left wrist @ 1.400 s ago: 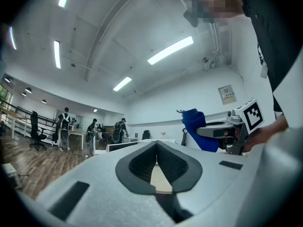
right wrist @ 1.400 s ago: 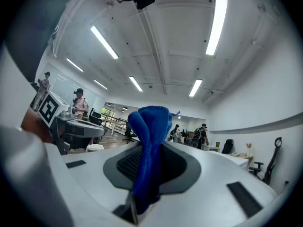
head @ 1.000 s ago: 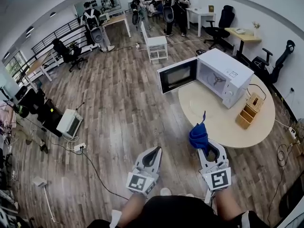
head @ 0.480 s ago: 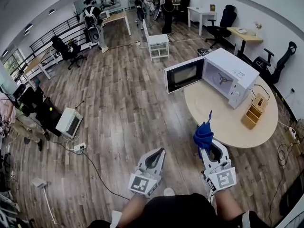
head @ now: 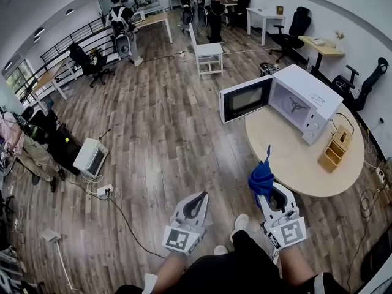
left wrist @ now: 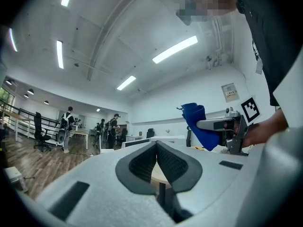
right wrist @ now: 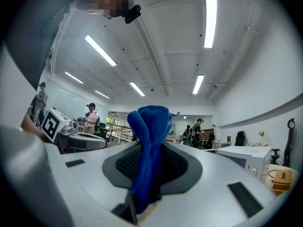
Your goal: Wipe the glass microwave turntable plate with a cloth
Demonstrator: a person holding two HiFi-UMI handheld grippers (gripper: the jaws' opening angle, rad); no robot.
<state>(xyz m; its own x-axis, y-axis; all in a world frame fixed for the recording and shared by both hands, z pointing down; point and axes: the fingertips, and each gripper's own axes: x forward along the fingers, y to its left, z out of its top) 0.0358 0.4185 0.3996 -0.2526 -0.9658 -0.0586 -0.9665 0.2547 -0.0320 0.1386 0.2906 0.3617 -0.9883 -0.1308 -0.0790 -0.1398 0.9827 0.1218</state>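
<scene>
A blue cloth (head: 261,176) is bunched upright between the jaws of my right gripper (head: 267,187), which is shut on it; the same cloth (right wrist: 150,145) fills the right gripper view and also shows in the left gripper view (left wrist: 198,126). My left gripper (head: 199,199) is shut with nothing in it; its jaws meet at the tip (left wrist: 155,144). Both grippers hang low in front of me, short of the round table (head: 288,158). A white microwave (head: 300,103) stands on that table with its door (head: 246,98) swung open. Inside I see only the turntable hub (head: 298,106); no glass plate is visible.
A wooden box (head: 337,149) sits on the table right of the microwave. A second small microwave (head: 90,158) and cables lie on the wood floor at left. A white stool (head: 208,55), desks, office chairs and several people stand at the far end.
The table and microwave have shifted right and slightly down in the head view as I walk. A shoe now shows between the grippers. The right gripper still holds the cloth.
</scene>
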